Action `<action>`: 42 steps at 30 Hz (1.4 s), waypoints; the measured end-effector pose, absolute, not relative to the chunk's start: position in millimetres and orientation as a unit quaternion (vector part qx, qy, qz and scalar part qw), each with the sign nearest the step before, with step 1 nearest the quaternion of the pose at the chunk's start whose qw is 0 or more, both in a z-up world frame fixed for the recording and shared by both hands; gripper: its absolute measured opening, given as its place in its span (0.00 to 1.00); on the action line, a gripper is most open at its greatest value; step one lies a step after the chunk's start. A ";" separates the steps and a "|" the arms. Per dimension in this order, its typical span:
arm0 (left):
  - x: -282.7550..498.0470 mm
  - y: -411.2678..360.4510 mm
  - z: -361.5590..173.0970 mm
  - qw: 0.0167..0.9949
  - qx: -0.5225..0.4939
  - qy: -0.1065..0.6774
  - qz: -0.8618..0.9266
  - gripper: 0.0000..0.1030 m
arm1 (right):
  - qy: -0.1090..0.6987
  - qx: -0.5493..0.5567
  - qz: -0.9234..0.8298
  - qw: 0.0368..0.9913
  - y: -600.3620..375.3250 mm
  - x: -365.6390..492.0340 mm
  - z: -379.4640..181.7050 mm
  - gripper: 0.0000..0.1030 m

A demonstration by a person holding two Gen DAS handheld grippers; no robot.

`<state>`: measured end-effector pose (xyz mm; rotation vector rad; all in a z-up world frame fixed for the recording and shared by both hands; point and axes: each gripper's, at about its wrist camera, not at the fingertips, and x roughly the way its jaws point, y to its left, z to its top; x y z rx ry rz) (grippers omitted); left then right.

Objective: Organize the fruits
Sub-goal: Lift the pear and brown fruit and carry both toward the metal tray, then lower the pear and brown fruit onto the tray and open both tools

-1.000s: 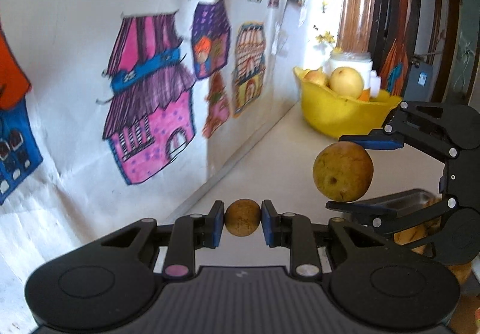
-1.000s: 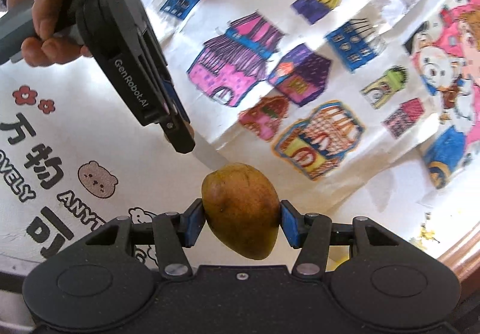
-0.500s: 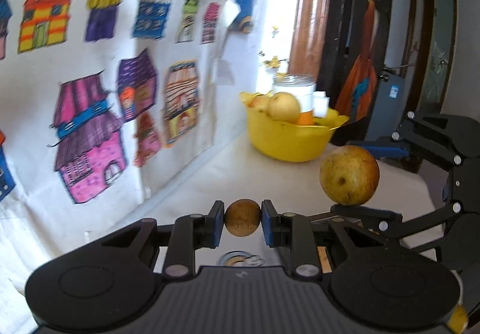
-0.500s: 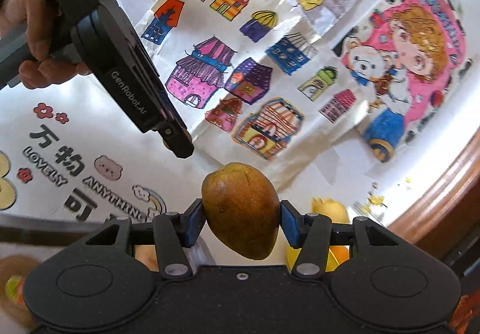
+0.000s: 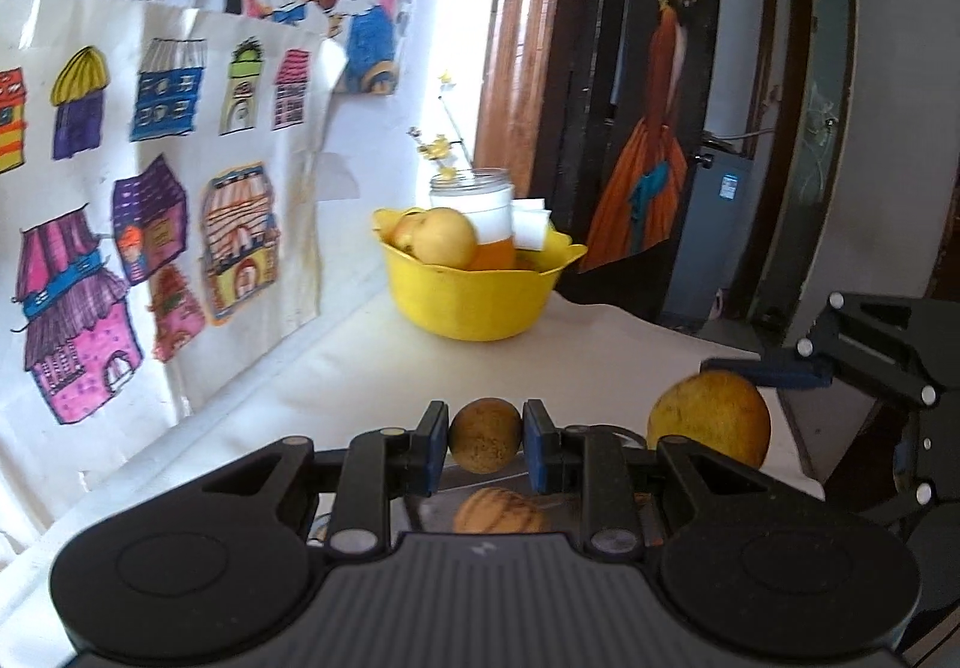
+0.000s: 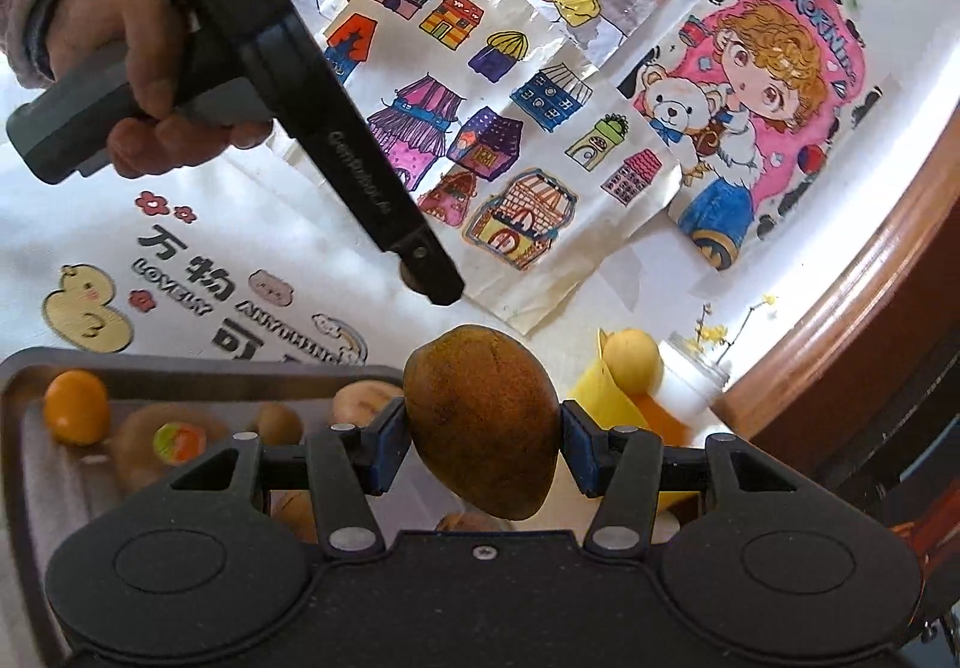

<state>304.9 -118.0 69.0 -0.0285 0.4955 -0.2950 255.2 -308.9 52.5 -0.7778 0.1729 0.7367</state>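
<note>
We hold a fruit in each gripper. The left gripper (image 5: 486, 443) is clenched on a small round brown fruit (image 5: 485, 441), and the right gripper (image 6: 480, 449) grasps a larger brown-yellow fruit (image 6: 480, 422) — both are in the air above the desk (image 5: 360, 368). The yellow bowl (image 5: 474, 302) ahead already contains some fruits, while the metal tray (image 6: 24, 428) still holds several — so we judge much sorting remains.

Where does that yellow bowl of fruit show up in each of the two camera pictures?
Left wrist view: the yellow bowl sits at centre, on the white table by the wall of drawings.
Right wrist view: only a sliver of it shows, low and right of centre, beyond the big brown fruit in the right gripper.
Shared landmark: the glass jar behind the bowl.
</note>
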 end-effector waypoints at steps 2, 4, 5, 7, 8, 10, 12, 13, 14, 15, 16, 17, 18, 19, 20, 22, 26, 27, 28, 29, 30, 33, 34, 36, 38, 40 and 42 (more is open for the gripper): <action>302.8 -123.4 67.6 0.958 -0.017 0.243 -0.150 0.28 | 0.086 -0.366 0.348 0.859 -315.8 247.5 50.8 0.53; 302.1 -128.0 65.2 0.957 -0.021 0.246 -0.154 0.28 | 0.094 -0.356 0.347 0.862 -321.9 241.8 49.1 0.53; 302.0 -130.3 63.4 0.956 -0.023 0.247 -0.156 0.28 | 0.100 -0.349 0.348 0.865 -325.6 239.5 48.0 0.53; 302.1 -134.9 59.6 0.954 -0.027 0.251 -0.160 0.28 | 0.115 -0.334 0.347 0.869 -331.3 236.5 45.9 0.53; 302.4 -137.7 57.4 0.953 -0.027 0.254 -0.163 0.28 | 0.124 -0.324 0.347 0.871 -334.9 235.2 44.7 0.53; 302.6 -142.7 53.3 0.951 -0.027 0.258 -0.168 0.28 | 0.138 -0.306 0.346 0.876 -340.6 234.0 42.6 0.53; 303.3 -147.5 49.4 0.949 -0.027 0.263 -0.172 0.28 | 0.151 -0.293 0.344 0.879 -345.5 232.5 39.9 0.53; 304.1 -149.5 47.8 0.948 -0.027 0.266 -0.174 0.28 | 0.158 -0.285 0.344 0.880 -347.6 231.8 38.6 0.53; 305.3 -152.1 46.0 0.947 -0.026 0.269 -0.176 0.28 | 0.165 -0.279 0.345 0.881 -349.0 230.9 37.1 0.53; 306.3 -154.4 44.4 0.946 -0.025 0.271 -0.178 0.28 | 0.171 -0.273 0.346 0.881 -350.3 230.5 35.8 0.53; 307.5 -156.3 42.8 0.945 -0.023 0.274 -0.180 0.28 | 0.179 -0.267 0.346 0.881 -351.4 230.4 34.6 0.53; 308.8 -158.7 41.1 0.944 -0.021 0.276 -0.181 0.28 | 0.190 -0.258 0.346 0.882 -352.5 231.9 33.7 0.53; 310.8 -161.0 39.3 0.943 -0.020 0.280 -0.182 0.28 | 0.200 -0.248 0.346 0.882 -353.5 233.7 32.9 0.53; 313.1 -162.7 37.9 0.941 -0.020 0.284 -0.182 0.28 | 0.210 -0.239 0.345 0.883 -354.3 235.0 31.5 0.53; 315.8 -164.3 35.9 0.940 -0.021 0.289 -0.183 0.28 | 0.218 -0.230 0.345 0.883 -355.1 236.1 30.0 0.53; 321.5 -166.8 32.4 0.936 -0.025 0.299 -0.182 0.28 | 0.228 -0.221 0.344 0.884 -356.0 237.4 26.7 0.53; 331.2 -171.7 24.4 0.931 -0.030 0.316 -0.181 0.28 | 0.250 -0.204 0.339 0.884 -357.3 242.0 21.3 0.53; 333.3 -173.2 22.7 0.930 -0.030 0.319 -0.181 0.28 | 0.256 -0.199 0.339 0.883 -357.6 243.1 20.5 0.53; 335.3 -174.7 21.1 0.929 -0.030 0.323 -0.181 0.28 | 0.261 -0.195 0.339 0.883 -357.9 243.9 19.7 0.54; 337.6 -176.1 19.6 0.927 -0.031 0.326 -0.181 0.28 | 0.269 -0.190 0.341 0.881 -358.0 246.0 19.2 0.54; 339.5 -177.9 18.1 0.926 -0.031 0.330 -0.180 0.28 | 0.275 -0.185 0.342 0.879 -358.3 247.4 18.6 0.54; 344.6 -183.2 14.0 0.924 -0.025 0.339 -0.175 0.28 | 0.294 -0.167 0.344 0.876 -359.1 250.9 17.3 0.54; 346.1 -185.1 13.0 0.924 -0.020 0.341 -0.174 0.28 | 0.298 -0.161 0.345 0.875 -359.6 252.1 17.4 0.54; 348.8 -188.7 11.6 0.923 -0.011 0.345 -0.170 0.28 | 0.304 -0.154 0.345 0.874 -359.6 254.5 17.9 0.54; 351.1 -191.7 10.8 0.922 -0.006 0.350 -0.168 0.28 | 0.310 -0.147 0.345 0.873 -359.5 256.7 17.9 0.54; 353.2 -193.7 10.1 0.921 -0.001 0.355 -0.163 0.28 | 0.315 -0.142 0.344 0.873 -359.5 257.6 17.6 0.54; 354.6 -196.2 8.9 0.921 0.007 0.357 -0.156 0.28 | 0.323 -0.131 0.344 0.872 -359.5 259.0 17.3 0.54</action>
